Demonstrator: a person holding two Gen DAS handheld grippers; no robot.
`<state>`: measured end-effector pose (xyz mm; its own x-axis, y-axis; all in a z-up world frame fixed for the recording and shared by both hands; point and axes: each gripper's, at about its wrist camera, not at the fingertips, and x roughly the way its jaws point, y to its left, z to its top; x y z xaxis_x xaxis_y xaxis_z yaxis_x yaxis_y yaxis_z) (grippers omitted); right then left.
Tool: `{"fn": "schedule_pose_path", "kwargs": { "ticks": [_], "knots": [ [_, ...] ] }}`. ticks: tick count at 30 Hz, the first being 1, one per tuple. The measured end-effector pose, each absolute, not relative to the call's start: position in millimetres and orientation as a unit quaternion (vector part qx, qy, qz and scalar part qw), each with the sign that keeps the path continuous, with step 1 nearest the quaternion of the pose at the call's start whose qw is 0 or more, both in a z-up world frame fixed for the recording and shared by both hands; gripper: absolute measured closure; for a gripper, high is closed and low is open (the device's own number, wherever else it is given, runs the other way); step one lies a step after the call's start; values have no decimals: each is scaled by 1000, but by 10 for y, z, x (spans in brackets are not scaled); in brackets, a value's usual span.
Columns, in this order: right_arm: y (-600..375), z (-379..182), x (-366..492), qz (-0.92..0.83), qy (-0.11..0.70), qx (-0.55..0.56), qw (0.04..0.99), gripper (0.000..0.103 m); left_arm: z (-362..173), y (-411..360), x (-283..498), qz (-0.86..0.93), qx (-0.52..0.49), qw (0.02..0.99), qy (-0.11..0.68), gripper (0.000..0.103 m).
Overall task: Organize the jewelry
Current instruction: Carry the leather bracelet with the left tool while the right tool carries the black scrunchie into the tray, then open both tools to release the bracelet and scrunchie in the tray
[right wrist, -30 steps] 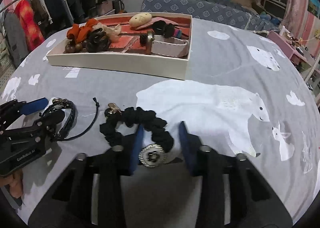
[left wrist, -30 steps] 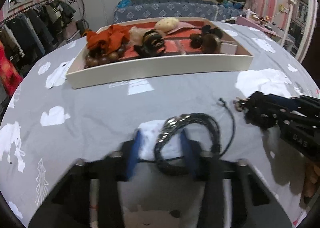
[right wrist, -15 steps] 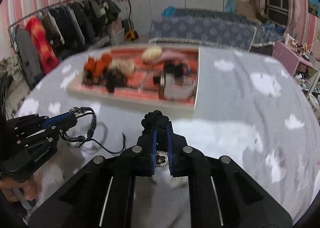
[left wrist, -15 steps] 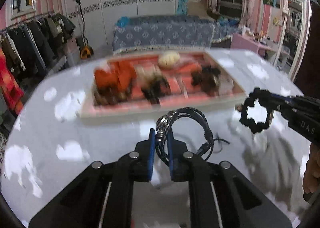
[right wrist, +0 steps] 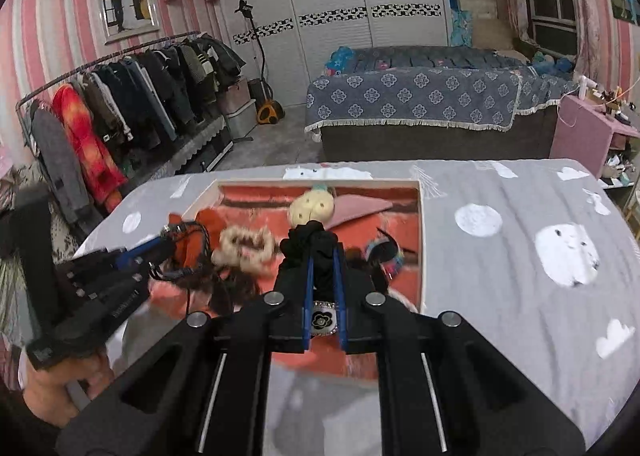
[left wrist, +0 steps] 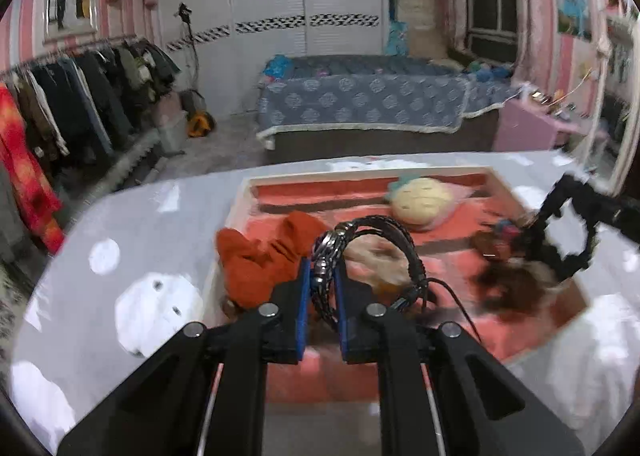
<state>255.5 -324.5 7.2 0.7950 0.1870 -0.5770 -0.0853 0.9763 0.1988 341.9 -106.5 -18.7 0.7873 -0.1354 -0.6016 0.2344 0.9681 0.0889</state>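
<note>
My left gripper (left wrist: 322,276) is shut on a black braided bracelet (left wrist: 384,232) with a metal clasp, held above the left half of the red-lined jewelry box (left wrist: 240,211). My right gripper (right wrist: 322,268) is shut on a black scrunchie (right wrist: 310,240) with a flower charm (right wrist: 321,319), held over the middle of the same box (right wrist: 421,240). The scrunchie hangs at the right in the left wrist view (left wrist: 568,236). The left gripper with the bracelet shows at the left in the right wrist view (right wrist: 160,246).
The box holds an orange scrunchie (left wrist: 260,260), a cream fluffy scrunchie (right wrist: 244,246), a yellow plush clip (left wrist: 420,201), a colourful hair band (right wrist: 390,252) and dark hair pieces. It lies on a grey cloth with white prints (right wrist: 520,256). A bed and a clothes rack stand beyond.
Both grippers closed on their items on the cloth, lifted them and carried them forward. They now hang over the box instead of in front of it.
</note>
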Motion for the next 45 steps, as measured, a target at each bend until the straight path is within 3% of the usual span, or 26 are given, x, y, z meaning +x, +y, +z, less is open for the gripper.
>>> {"fn": "schedule_pose_path", "kwargs": {
  "ticks": [14,16,17,19,20,22,24,33,35,39,45],
  "knots": [
    [-3037,-494,3319,3,339,20,940,89,-471,-979,3803,-59,69,945,313,89],
    [-3058,-568,3306,0,336,11,942,83,-470,-973,3804,-50,70,946,312,88],
    [-3067,-573,3284,1,332,8,943,81,-477,-968,3811,-48,66,946,314,82],
    [-3066,-554,3248,-6,322,-7,947,54,-485,-964,3820,-43,64,946,316,78],
    [-3074,-549,3234,-9,316,-12,949,51,-481,-963,3814,-43,64,946,315,75],
    [-3116,-557,3237,-2,318,-3,948,51,-478,-935,3807,-38,60,947,313,65],
    [-3126,-559,3232,-5,311,-3,950,49,-461,-865,3786,-33,47,950,307,46],
    [-3318,-545,3298,-12,286,15,958,38,-370,-876,3648,-33,35,951,306,44],
    [-3316,-520,3281,-10,281,11,960,21,-308,-906,3585,-35,32,952,303,44],
    [-3249,-353,3106,-3,261,-8,965,10,-82,-926,3419,-29,31,960,276,26],
    [-3214,-61,2786,18,277,6,961,5,107,-840,3133,-25,20,964,264,19]
  ]
}}
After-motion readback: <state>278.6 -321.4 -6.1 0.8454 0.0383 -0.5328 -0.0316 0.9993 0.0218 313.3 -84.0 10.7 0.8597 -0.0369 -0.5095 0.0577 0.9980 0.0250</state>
